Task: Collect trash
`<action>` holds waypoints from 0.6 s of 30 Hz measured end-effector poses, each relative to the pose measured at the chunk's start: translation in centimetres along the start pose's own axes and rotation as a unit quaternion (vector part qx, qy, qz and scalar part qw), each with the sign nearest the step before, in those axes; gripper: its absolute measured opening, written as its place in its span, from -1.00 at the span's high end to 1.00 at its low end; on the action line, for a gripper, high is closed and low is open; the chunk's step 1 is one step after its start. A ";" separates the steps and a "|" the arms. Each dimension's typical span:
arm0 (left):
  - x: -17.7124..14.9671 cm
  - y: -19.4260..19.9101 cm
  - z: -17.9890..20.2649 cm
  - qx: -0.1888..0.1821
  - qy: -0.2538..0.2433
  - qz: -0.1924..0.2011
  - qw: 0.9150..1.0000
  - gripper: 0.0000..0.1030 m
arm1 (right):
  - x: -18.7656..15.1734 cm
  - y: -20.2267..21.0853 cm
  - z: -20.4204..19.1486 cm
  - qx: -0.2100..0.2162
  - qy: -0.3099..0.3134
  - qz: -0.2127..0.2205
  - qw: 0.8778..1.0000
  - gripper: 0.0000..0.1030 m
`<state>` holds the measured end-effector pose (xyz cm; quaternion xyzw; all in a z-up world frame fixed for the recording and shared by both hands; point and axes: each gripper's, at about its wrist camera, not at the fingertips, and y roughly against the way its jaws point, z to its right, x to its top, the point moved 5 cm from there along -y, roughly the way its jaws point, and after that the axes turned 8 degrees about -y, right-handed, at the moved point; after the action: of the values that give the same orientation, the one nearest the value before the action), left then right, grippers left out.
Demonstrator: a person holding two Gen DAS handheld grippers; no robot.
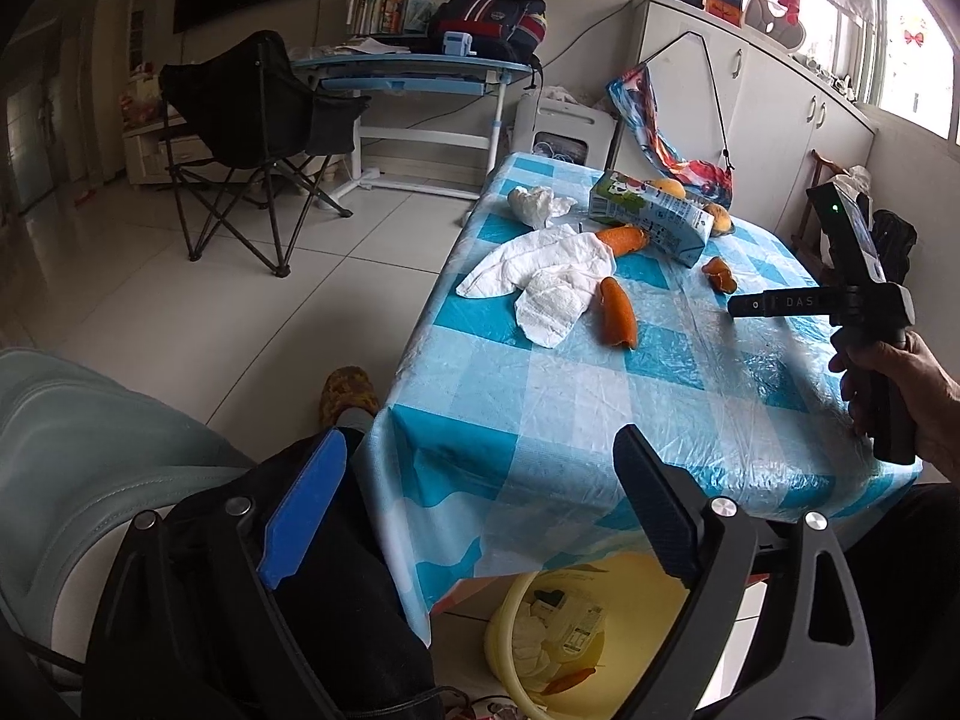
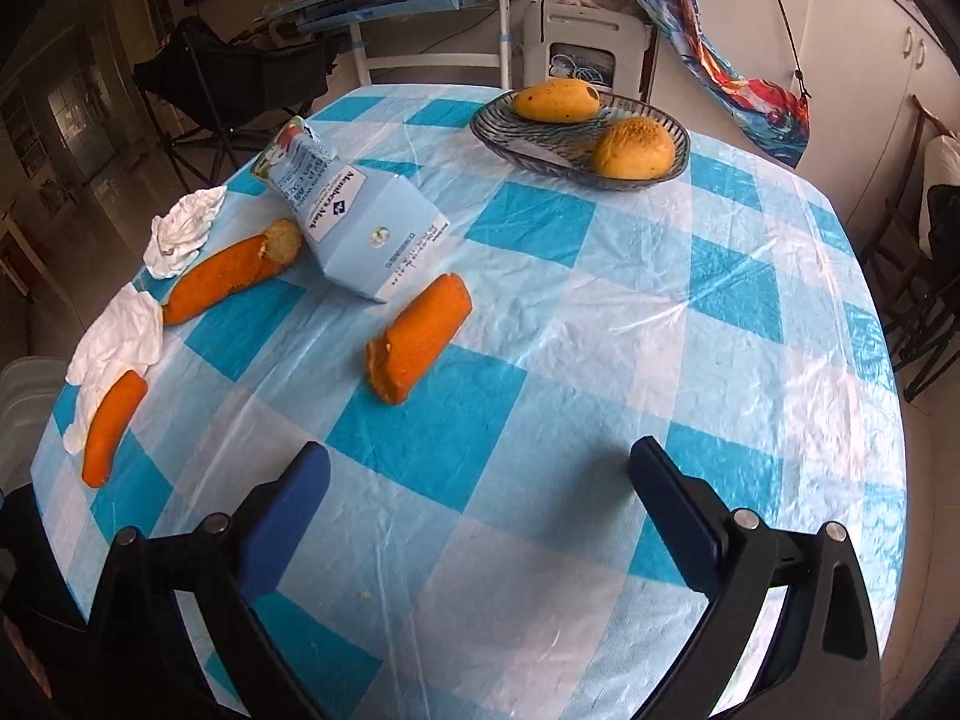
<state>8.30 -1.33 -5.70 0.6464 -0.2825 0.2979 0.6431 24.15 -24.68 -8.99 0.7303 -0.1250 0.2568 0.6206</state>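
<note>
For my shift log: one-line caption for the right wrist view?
Open right gripper above blue-checked tablecloth strewn with orange peel strips, crumpled white tissues, light-blue carton.

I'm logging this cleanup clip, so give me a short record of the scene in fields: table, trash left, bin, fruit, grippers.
table: blue-and-white checked cloth
trash left: milk carton lying on its side, three orange peel pieces, crumpled tissues
bin: yellow bucket on the floor under the table edge, already holding some trash
fruit: two in a glass bowl
left gripper: open, empty
right gripper: open, empty
</note>
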 end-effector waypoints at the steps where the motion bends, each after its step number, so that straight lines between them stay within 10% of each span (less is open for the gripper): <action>1: 0.0 -0.1 0.0 0.000 0.000 0.000 1.000 -0.69 | 0.3 -0.2 0.1 0.002 0.001 0.000 1.000 -0.86; 18: 2.5 -2.5 -2.5 -0.008 0.066 0.002 0.998 -0.71 | 0.0 0.3 0.6 0.007 -0.024 0.012 1.000 -0.86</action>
<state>11.72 1.25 -5.50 0.6194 -0.2427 0.3391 0.6651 24.12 -25.31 -8.84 0.7389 -0.1467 0.2471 0.6094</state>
